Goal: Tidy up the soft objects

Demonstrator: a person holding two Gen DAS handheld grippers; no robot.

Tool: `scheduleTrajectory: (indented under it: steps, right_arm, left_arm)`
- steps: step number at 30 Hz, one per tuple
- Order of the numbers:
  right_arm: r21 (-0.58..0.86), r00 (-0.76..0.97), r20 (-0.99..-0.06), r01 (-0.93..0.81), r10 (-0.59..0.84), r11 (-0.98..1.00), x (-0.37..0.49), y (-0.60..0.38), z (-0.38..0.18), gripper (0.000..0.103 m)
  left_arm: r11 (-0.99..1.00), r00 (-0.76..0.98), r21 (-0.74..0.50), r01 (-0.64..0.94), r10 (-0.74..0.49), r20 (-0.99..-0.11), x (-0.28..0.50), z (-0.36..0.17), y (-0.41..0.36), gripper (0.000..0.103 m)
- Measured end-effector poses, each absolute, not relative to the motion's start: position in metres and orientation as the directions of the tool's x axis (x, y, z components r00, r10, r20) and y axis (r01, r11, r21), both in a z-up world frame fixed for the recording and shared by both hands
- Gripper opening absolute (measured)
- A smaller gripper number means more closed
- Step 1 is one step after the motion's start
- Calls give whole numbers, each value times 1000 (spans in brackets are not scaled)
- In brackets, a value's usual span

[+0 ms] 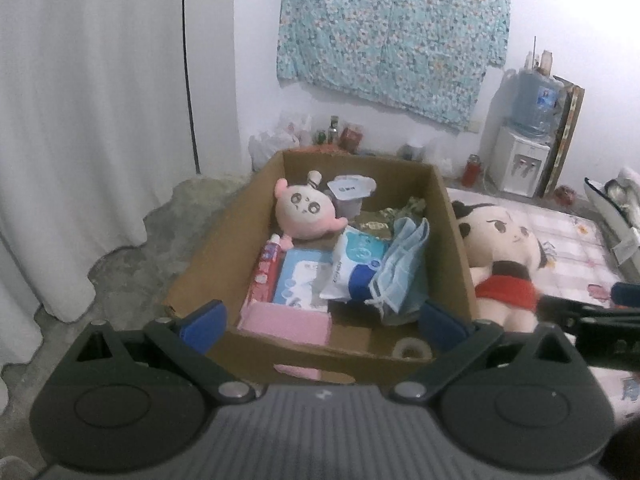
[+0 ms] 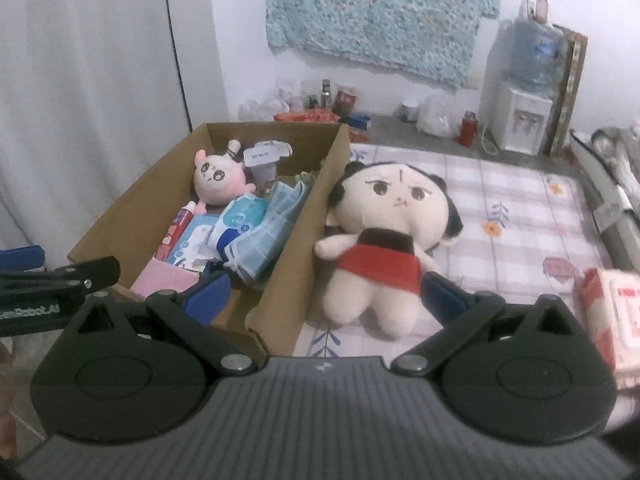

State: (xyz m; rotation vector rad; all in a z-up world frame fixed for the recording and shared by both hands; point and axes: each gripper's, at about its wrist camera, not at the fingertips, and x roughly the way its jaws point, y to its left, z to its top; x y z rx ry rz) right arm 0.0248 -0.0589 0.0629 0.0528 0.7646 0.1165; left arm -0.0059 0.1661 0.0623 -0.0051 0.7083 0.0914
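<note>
A cardboard box (image 1: 200, 240) (image 2: 120, 220) stands on the floor beside a checked mat. Inside lie a pink plush (image 1: 304, 210) (image 2: 218, 178), a wipes pack (image 1: 356, 264) (image 2: 236, 226), blue face masks (image 1: 404, 268) (image 2: 272, 236), a toothpaste tube (image 1: 266, 264) and a pink pad (image 1: 286, 322). A big-headed doll in a red top (image 1: 500, 248) (image 2: 384, 228) lies on the mat against the box's right wall. My left gripper (image 1: 324, 320) hangs open over the box's near end. My right gripper (image 2: 326, 292) is open, its fingers on either side of the doll's legs and the box corner.
The checked mat (image 2: 520, 208) stretches right of the box. A red-and-white tissue pack (image 2: 612, 312) lies at its near right. A water dispenser (image 2: 524, 120), bottles and bags line the far wall. A white curtain (image 1: 100, 120) hangs at the left.
</note>
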Motion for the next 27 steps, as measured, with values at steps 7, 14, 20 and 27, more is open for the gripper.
scheduleTrajectory:
  steps: [7,14,20,27]
  right_arm:
    - [125,684,-717,-62,133,990,18,-54,55,102]
    - [135,659,-736,-83,156,987,19,-41,44,102]
    - [162,641,-747,-82,176,983,25,-37,40,102]
    - [162,605,-779,-63,167,985,28,-36,30,102]
  left_arm:
    - [991,750,95,-99,137,-647,-1,58,165,103]
    - [985,673,139,-101,171,-720,7,51,169,103]
    - [985,647,146,-89,169,-744,8,46,170,103]
    - [986,609,148,-81,167,-775,15,40,170,103]
